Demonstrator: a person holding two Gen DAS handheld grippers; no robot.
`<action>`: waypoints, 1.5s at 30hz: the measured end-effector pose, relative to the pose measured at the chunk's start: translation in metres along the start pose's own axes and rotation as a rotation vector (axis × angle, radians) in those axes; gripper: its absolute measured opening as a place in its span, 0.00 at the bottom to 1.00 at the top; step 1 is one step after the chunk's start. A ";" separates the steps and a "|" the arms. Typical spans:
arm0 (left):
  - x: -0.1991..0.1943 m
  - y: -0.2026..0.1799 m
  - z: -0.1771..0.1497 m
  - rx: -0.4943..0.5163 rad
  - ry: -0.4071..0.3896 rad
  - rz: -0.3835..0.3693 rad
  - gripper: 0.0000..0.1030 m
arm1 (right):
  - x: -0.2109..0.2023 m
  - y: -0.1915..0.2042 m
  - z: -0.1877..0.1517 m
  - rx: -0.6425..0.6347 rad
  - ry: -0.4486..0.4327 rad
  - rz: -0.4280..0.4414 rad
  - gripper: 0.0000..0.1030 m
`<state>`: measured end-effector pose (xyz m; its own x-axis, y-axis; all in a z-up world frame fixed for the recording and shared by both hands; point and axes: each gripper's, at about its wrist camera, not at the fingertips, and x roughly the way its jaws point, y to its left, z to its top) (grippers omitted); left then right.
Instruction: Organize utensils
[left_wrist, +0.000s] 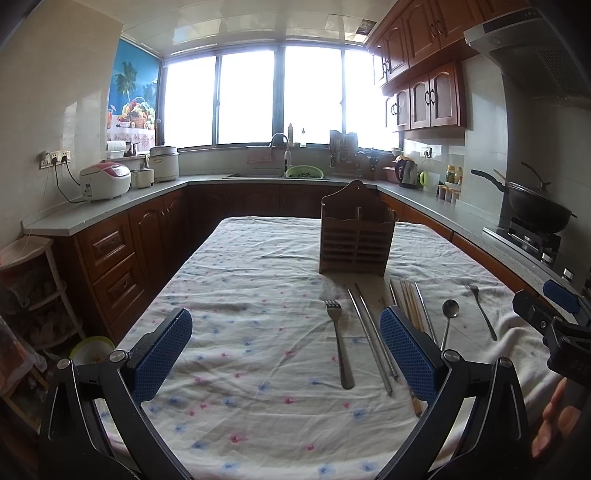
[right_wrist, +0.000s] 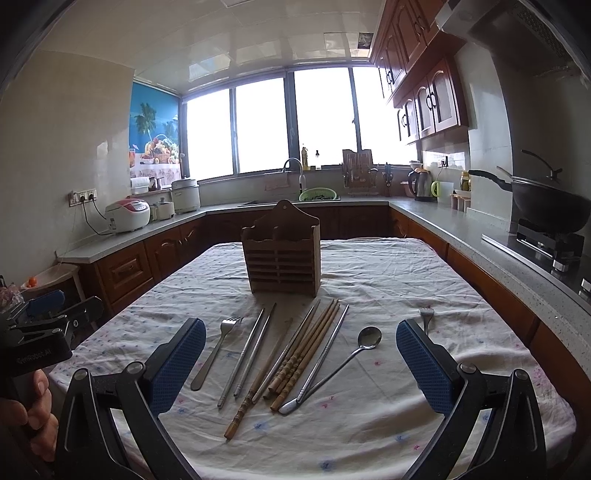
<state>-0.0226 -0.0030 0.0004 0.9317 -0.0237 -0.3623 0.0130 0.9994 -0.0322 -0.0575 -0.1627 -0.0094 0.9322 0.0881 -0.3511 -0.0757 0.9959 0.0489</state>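
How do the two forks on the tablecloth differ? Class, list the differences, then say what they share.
1. The left fork lies at the left end of the utensil row, beside the metal chopsticks; the right fork lies at the far right, beyond the spoon.
2. In the right wrist view the left fork shows whole; the right fork's handle is hidden behind a blue pad.

Shared: both are metal, lie flat and point their tines toward the wooden holder.
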 end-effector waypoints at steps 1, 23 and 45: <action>0.000 0.000 0.000 0.000 0.000 0.000 1.00 | 0.000 0.000 0.000 -0.001 0.000 -0.001 1.00; 0.043 0.006 0.007 -0.013 0.126 -0.036 1.00 | 0.032 -0.013 0.005 0.064 0.095 0.048 1.00; 0.185 -0.028 0.019 0.019 0.477 -0.169 0.92 | 0.149 -0.053 0.018 0.202 0.365 0.041 0.45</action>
<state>0.1560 -0.0345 -0.0478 0.6466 -0.1896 -0.7389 0.1597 0.9808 -0.1120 0.0920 -0.2026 -0.0476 0.7407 0.1651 -0.6512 -0.0054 0.9708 0.2400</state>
